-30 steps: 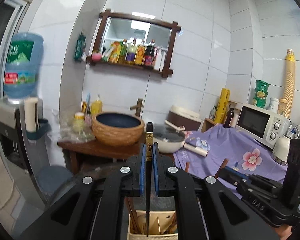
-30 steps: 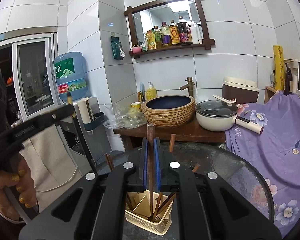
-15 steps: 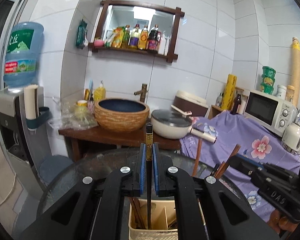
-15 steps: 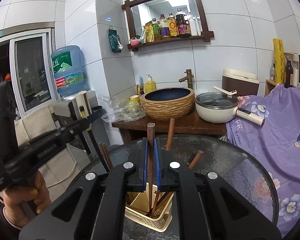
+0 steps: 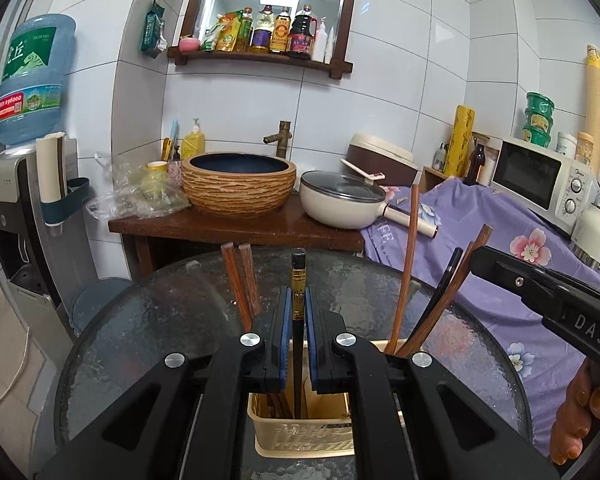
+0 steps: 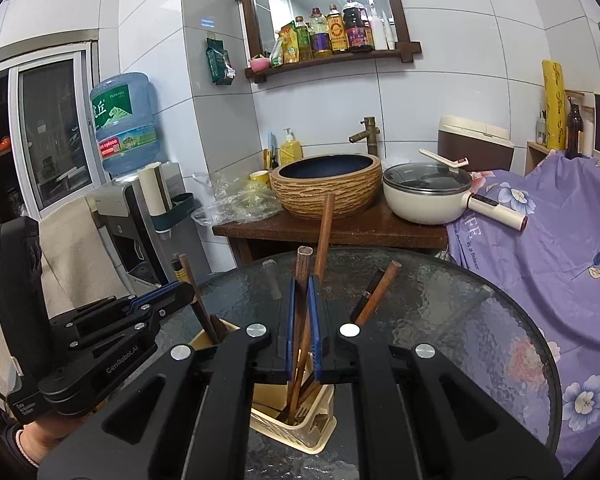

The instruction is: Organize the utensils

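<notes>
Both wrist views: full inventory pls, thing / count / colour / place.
utensil holder: 1, cream plastic, on the glass table, below both tongs
glass table: 1, round, dark textured glass, foreground
black chopstick: 1, black with gold band, upright, lower end in holder
brown chopstick: 1, dark wood, lower end in holder
loose chopsticks: several, brown wood, leaning in holder
basin: 1, tan outside, blue inside, wooden counter
pot: 1, cream, glass lid, beside basin
water bottle: 1, blue, on dispenser
microwave: 1, white, far right
purple cloth: 1, floral, right
left tongs: black, blue pads, shut on black chopstick
right tongs: black, blue pads, shut on brown chopstick
</notes>
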The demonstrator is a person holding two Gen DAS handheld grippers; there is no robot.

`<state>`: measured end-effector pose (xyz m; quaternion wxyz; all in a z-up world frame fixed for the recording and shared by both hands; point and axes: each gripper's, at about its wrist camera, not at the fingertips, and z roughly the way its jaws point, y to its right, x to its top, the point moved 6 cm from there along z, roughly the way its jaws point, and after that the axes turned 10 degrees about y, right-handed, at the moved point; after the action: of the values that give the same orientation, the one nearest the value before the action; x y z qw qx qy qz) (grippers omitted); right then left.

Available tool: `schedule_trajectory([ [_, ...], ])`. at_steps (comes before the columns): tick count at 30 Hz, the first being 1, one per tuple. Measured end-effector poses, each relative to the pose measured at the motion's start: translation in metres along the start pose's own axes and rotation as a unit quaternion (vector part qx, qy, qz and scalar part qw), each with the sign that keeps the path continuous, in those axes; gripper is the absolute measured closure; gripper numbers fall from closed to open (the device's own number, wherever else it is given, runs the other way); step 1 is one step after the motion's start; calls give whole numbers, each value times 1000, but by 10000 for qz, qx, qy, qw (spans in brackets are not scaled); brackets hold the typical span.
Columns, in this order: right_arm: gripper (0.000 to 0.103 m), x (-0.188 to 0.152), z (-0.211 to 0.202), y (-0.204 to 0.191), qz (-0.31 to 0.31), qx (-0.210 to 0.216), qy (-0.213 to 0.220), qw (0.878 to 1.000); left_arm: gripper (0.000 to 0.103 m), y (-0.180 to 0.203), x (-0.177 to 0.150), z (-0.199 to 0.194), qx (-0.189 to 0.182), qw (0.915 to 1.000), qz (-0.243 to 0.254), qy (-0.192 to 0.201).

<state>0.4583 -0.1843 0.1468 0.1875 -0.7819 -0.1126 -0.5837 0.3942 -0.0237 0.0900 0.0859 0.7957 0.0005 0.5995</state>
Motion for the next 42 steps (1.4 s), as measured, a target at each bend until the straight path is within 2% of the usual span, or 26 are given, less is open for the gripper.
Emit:
schedule_trajectory([
  [3,96,-6,4,2,-13,-41,-88,10000,94,1,-7,1,-3,10000,78,-46],
  [6,95,-12,6,5,-4,-68,-104,9999,66,2,-8,-5,6,9999,144,42],
  [7,93,-13,6,7,25,-68,-96,9999,51,2,-8,-7,1,9999,141,92],
  [8,89,-13,5,9,72,-70,-86,9999,44,2,-8,-11,4,9998,140,160],
  [9,75,-14,3,11,128,-74,-79,9999,41,2,-8,-14,19,9997,150,216],
  [10,55,-14,1,12,158,-79,-67,9998,38,3,-9,-19,9,9995,189,256],
  [12,42,-14,-8,14,220,-97,83,9997,28,5,-11,-26,-5,9992,251,299],
  [14,37,-17,-20,15,181,-151,209,9995,18,5,-13,-33,14,9988,277,401],
  [16,23,-23,-33,13,140,-180,321,9992,6,5,-17,-44,22,9982,290,516],
  [19,12,-38,-53,9,50,-188,418,9989,7,5,-25,-59,2,9974,347,629],
  [22,6,-59,-71,3,-87,-168,470,9987,6,6,-44,-73,-59,9974,445,561],
  [30,6,-126,-117,-16,-455,-428,387,9973,6,8,-106,-118,36,9944,903,549],
  [32,6,-144,-132,-26,-527,-328,451,9971,6,7,-117,-128,-7,9956,802,492],
  [36,6,-174,-157,-38,-699,-385,513,9955,6,-9,-143,-163,147,9968,469,635],
  [42,6,-207,-198,-49,-555,-365,574,9961,6,-22,-179,-200,287,9981,242,498],
])
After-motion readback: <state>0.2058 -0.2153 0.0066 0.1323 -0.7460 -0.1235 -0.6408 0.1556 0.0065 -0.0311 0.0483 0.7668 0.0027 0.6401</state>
